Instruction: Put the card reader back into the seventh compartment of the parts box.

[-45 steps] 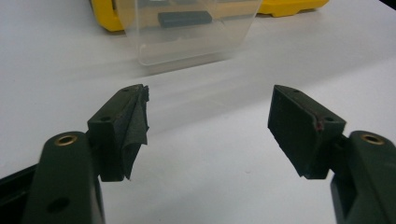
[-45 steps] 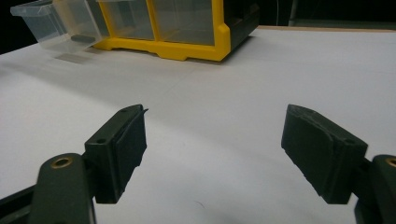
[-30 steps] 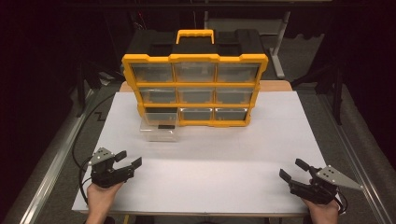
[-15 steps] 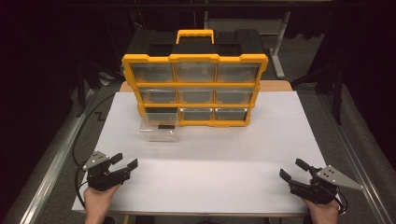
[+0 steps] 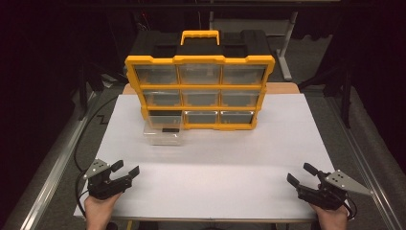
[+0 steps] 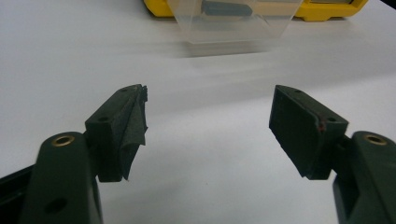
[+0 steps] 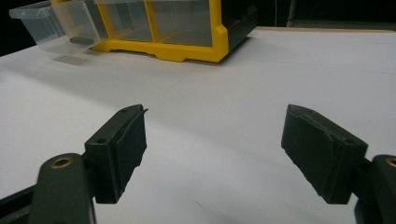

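A yellow and black organizer (image 5: pixel 199 84) with clear drawers stands upright at the back of the white table (image 5: pixel 215 153). Its bottom-left clear drawer (image 5: pixel 163 132) (image 6: pixel 233 21) (image 7: pixel 51 28) is pulled out and holds a small dark part (image 5: pixel 169 130) (image 6: pixel 224 8). My left gripper (image 5: pixel 125 169) (image 6: pixel 208 126) rests open at the front left, nothing between its jaws, pointing toward that drawer. At the front right my right gripper (image 5: pixel 301 173) (image 7: pixel 215 149) is open and empty, facing the organizer (image 7: pixel 163 28).
Metal rails run along both table sides (image 5: pixel 52 163) (image 5: pixel 368 163). A black cable (image 5: pixel 84 139) trails from the left gripper over the left edge. Dark floor and a table leg (image 5: pixel 285 48) lie behind the organizer.
My left gripper has slid back toward the front edge of the table and slightly left. The right gripper has stayed put.
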Motion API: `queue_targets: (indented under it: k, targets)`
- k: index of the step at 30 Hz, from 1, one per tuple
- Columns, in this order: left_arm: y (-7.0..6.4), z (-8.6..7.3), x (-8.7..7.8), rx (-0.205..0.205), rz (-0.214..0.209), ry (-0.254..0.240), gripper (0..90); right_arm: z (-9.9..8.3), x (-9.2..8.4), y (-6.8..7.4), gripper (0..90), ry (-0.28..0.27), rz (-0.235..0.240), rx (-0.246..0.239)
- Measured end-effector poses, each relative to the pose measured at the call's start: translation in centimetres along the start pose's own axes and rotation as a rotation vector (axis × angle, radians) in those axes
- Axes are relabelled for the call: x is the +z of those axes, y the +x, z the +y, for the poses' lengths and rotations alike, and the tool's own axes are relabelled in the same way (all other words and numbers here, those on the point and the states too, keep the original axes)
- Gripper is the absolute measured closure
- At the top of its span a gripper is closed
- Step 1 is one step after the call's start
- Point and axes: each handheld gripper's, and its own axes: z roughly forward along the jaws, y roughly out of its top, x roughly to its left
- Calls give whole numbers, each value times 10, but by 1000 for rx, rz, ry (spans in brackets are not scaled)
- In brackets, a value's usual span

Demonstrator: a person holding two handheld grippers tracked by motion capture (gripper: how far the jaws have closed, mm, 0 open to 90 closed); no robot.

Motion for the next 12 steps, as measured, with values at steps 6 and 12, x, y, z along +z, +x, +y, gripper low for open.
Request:
queue_targets:
  k: [6, 12]
  targets:
    - [2, -3, -1, -13, 10, -9, 282, 0, 0, 1, 228, -2, 1, 0]
    - [2, -3, -1, -17, 5, -8, 282, 0, -1, 1, 228, -2, 3, -3]
